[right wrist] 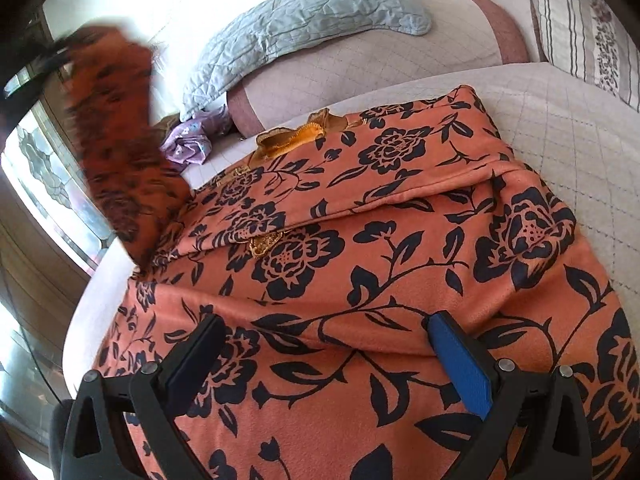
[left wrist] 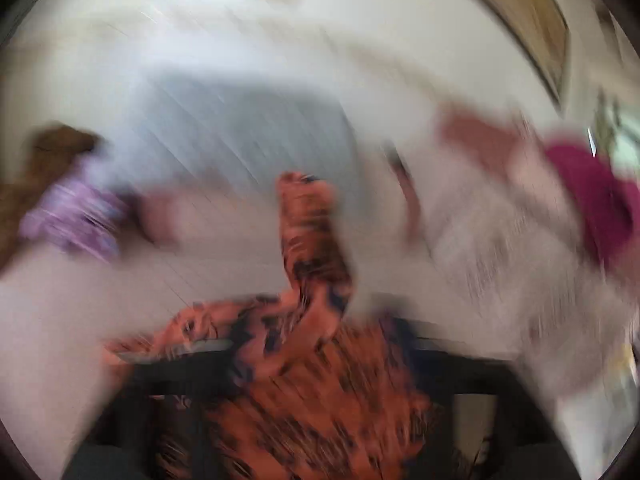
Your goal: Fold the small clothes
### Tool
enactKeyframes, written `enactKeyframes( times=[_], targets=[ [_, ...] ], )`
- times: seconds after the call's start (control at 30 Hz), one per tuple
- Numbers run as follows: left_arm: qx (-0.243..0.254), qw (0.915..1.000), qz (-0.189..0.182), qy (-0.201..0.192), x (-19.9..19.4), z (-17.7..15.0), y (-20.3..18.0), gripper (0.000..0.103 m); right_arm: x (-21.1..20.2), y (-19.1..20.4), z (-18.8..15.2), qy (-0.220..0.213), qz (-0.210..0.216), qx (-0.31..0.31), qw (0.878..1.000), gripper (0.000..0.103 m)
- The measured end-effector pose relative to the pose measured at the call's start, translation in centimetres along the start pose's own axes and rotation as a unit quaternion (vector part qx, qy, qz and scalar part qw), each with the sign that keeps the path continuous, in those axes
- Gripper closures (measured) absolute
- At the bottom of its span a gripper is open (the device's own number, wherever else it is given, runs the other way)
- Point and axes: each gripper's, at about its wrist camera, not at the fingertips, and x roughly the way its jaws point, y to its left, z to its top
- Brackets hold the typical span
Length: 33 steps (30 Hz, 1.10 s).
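Observation:
An orange garment with black flowers [right wrist: 360,240] lies spread on the quilted bed [right wrist: 560,128], one part folded over across its far half. My right gripper [right wrist: 324,344] hovers open just above its near part, fingers apart and empty. My left gripper [right wrist: 44,56] shows at the upper left in the right wrist view, holding up a blurred strip of the same garment [right wrist: 120,152]. The left wrist view is heavily blurred; the orange cloth [left wrist: 312,360] fills its lower middle and covers the fingers, so that gripper looks shut on it.
A grey quilted pillow [right wrist: 304,20] lies at the back of the bed. A crumpled purple garment [right wrist: 188,140] sits beside it, also in the left wrist view [left wrist: 76,216]. A striped floral pillow [right wrist: 592,28] is at the right. A magenta cloth [left wrist: 588,192] is at the right.

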Motion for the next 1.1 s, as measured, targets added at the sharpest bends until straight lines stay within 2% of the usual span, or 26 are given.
enactKeyframes(
  times=[0.03,0.07,0.13,0.27,0.37,0.47,0.57,0.63,0.73,0.77,0.8,0.87,0.97,1.0,1.1],
  targets=[
    [0.018,0.9994,0.004,0.031,2.2,-1.5,-0.6,0.011,-0.1,0.0,0.0,0.001,0.001,0.001,1.0,0.001],
    [0.042,0.9967,0.035,0.059,3.9,-3.1,-0.8,0.011,-0.2,0.0,0.2,0.005,0.003,0.003,1.0,0.001],
    [0.055,0.9928,0.08,0.071,4.1,-4.8,0.3,0.011,-0.9,-0.3,0.6,0.015,0.014,0.021,1.0,0.001],
    [-0.009,0.9923,0.119,0.036,-0.7,-7.3,6.2,0.011,-4.0,-2.8,2.5,-0.016,0.054,0.098,0.994,0.001],
    [-0.062,0.9833,0.169,0.026,-3.8,-9.6,10.8,0.011,-4.4,-4.9,5.9,-0.032,0.059,0.13,0.989,0.001],
    [-0.111,0.9733,0.199,0.025,-5.6,-12.6,13.9,0.011,-1.8,-7.5,10.3,-0.02,0.068,0.2,0.977,0.001],
    [-0.158,0.9646,0.21,0.019,-6.9,-15.4,16.7,0.011,1.6,-9.3,12.6,0.004,0.068,0.262,0.963,0.001],
    [-0.17,0.9611,0.218,0.011,-7.7,-16.7,17.6,0.011,4.5,-10.0,13.5,0.027,0.054,0.303,0.951,0.002],
    [-0.186,0.9578,0.219,0.003,-8.5,-18.0,18.8,0.011,7.0,-10.7,14.0,0.041,0.028,0.335,0.941,0.01],
    [-0.195,0.9562,0.218,0.0,-8.8,-18.3,19.3,0.011,7.7,-10.7,14.2,0.044,0.005,0.339,0.94,0.015],
    [-0.201,0.9556,0.216,-0.002,-9.0,-18.5,19.5,0.011,8.0,-10.7,14.4,0.044,-0.004,0.341,0.939,0.027],
    [-0.21,0.9537,0.215,-0.005,-9.2,-19.0,20.0,0.011,8.7,-10.2,15.3,0.055,-0.037,0.32,0.945,0.044],
    [-0.218,0.9523,0.214,-0.005,-9.5,-19.3,20.4,0.011,9.7,-10.1,15.8,0.088,-0.09,0.289,0.949,0.066],
    [-0.22,0.9522,0.212,-0.005,-9.6,-19.4,20.4,0.011,9.7,-9.8,16.0,0.096,-0.106,0.273,0.951,0.067],
    [-0.219,0.9526,0.211,-0.006,-10.0,-19.8,20.4,0.011,9.1,-9.5,16.0,0.105,-0.111,0.26,0.954,0.065]
  ],
)
